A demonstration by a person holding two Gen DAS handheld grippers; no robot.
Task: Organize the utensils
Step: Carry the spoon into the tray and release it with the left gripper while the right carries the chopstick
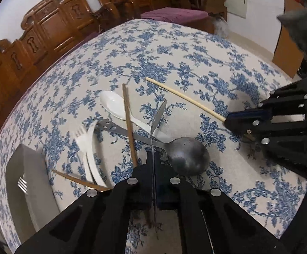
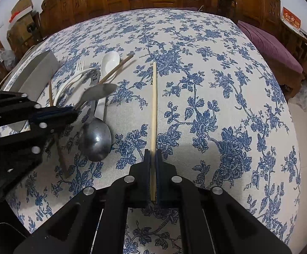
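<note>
We're seeing a matt woven cloth (image 2: 216,67) with blue flowers over the worktop. The big ladle (image 2: 95,139) is dull, scuffed metal, and the slim spoon (image 1: 158,116) at its 12 o'clock is shinier steel. The white spoon (image 1: 113,105) and fork (image 1: 83,135) look like glossy plastic. One pale chopstick (image 2: 154,105) is bare smooth wood; a darker chopstick (image 1: 129,124) looks stained. Both grippers are matt black plastic.

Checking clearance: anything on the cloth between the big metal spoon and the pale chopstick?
Bare tablecloth between big metal spoon and pale chopstick, clearest in right wrist view.
</note>
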